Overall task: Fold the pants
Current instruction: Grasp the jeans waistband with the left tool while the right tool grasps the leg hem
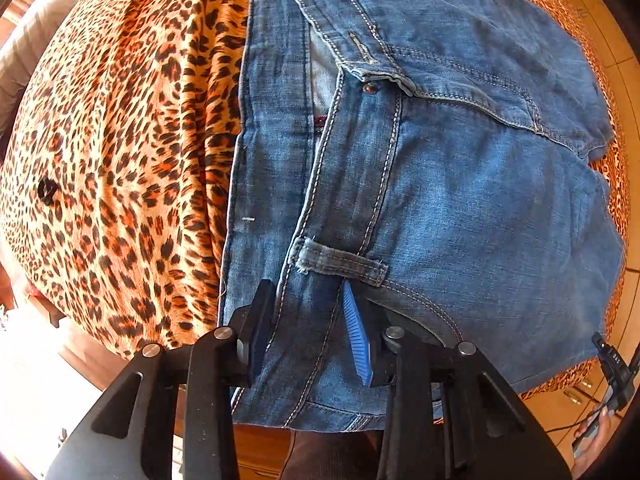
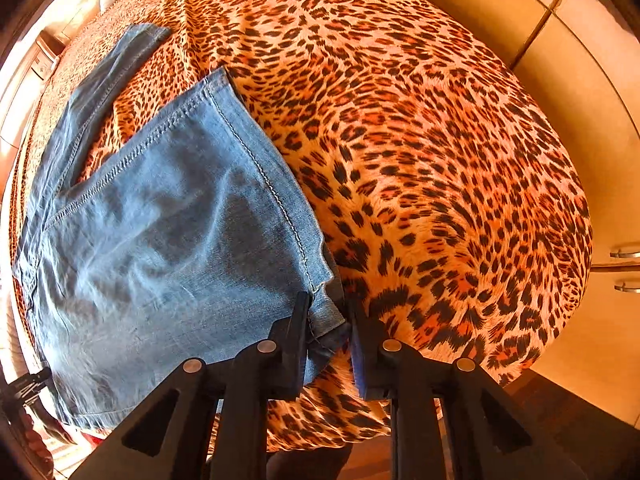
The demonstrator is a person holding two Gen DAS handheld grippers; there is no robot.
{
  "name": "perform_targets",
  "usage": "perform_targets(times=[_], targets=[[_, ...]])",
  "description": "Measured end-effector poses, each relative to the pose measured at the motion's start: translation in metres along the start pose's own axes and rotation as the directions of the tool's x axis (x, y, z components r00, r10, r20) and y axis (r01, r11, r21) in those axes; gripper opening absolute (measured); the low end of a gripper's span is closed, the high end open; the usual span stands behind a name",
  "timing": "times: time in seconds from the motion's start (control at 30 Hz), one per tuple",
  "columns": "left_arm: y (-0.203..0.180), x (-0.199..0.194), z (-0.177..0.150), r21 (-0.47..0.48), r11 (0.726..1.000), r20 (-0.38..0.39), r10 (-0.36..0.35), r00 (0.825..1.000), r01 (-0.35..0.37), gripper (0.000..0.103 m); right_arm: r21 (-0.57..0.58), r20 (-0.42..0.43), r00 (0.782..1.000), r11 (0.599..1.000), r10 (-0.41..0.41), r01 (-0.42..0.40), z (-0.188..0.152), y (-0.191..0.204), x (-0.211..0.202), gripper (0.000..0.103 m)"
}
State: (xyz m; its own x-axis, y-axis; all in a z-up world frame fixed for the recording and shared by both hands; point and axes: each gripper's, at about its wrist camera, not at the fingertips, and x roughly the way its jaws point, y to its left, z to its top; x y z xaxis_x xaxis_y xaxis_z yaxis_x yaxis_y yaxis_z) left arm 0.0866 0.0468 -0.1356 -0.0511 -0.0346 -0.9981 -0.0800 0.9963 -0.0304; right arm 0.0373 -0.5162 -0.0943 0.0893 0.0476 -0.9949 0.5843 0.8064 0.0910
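Blue denim pants (image 1: pixel 460 184) lie on a leopard-print bed cover (image 1: pixel 120 160). The left wrist view shows the waistband end with belt loops and a rivet. My left gripper (image 1: pixel 306 296) stands open astride the waistband near a belt loop (image 1: pixel 340 260), its jaws on either side of the fabric. The right wrist view shows the leg end of the pants (image 2: pixel 172 232) with its hem. My right gripper (image 2: pixel 328 304) is open around the hem corner (image 2: pixel 326 316), with denim between the jaws. The second leg (image 2: pixel 108 76) lies farther back.
The leopard cover (image 2: pixel 420 160) spreads wide to the right of the pants. Tiled floor (image 2: pixel 592 92) and cabinet handles (image 2: pixel 626 254) lie beyond the bed's right edge. The other gripper (image 1: pixel 614 372) shows at the right edge of the left wrist view.
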Motion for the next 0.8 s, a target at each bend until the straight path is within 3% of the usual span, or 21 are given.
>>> perform_targets(times=[0.2,0.3,0.37,0.4,0.47,0.53,0.57,0.67,0.73,0.8], targets=[[0.022,-0.008,-0.037,-0.189,0.98,-0.041,-0.066,0.997,0.058,0.032,-0.011,-0.041,0.996,0.997,0.077,-0.077,-0.007,-0.035,-0.017,0.022],[0.028,-0.026,-0.053,-0.254,0.963,0.0,-0.091,0.996,0.088,0.032,-0.071,-0.083,0.993,0.994,0.079,-0.085,-0.003,-0.042,-0.029,0.023],[0.028,-0.046,-0.058,-0.278,0.953,0.054,-0.11,0.992,0.121,0.032,-0.126,-0.036,0.997,0.989,0.066,-0.071,0.002,-0.042,-0.048,0.025],[0.029,-0.055,-0.058,-0.293,0.946,0.074,-0.122,0.99,0.139,0.033,-0.148,-0.01,0.996,0.985,0.084,-0.085,0.014,-0.041,-0.06,0.025],[0.033,-0.068,-0.053,-0.326,0.927,0.102,-0.161,0.982,0.186,0.054,-0.175,0.05,0.991,0.978,0.126,-0.116,0.043,-0.033,-0.083,0.028],[0.039,-0.074,-0.043,-0.365,0.902,0.126,-0.198,0.972,0.231,0.066,-0.194,0.104,0.982,0.972,0.157,-0.135,0.074,-0.021,-0.098,0.04],[0.044,-0.077,-0.029,-0.38,0.889,0.133,-0.22,0.966,0.254,0.066,-0.192,0.122,0.977,0.97,0.173,-0.148,0.093,-0.015,-0.096,0.047],[0.062,-0.063,0.005,-0.402,0.862,0.122,-0.283,0.951,0.308,0.066,-0.158,0.153,0.95,0.955,0.273,-0.249,0.146,0.014,-0.089,0.048],[0.061,-0.06,0.027,-0.415,0.849,0.115,-0.307,0.945,0.327,0.066,-0.133,0.147,0.931,0.939,0.335,-0.317,0.18,0.037,-0.048,0.051],[0.064,-0.046,0.042,-0.424,0.843,0.111,-0.314,0.943,0.331,0.066,-0.109,0.124,0.923,0.93,0.364,-0.352,0.205,0.066,-0.034,0.051]])
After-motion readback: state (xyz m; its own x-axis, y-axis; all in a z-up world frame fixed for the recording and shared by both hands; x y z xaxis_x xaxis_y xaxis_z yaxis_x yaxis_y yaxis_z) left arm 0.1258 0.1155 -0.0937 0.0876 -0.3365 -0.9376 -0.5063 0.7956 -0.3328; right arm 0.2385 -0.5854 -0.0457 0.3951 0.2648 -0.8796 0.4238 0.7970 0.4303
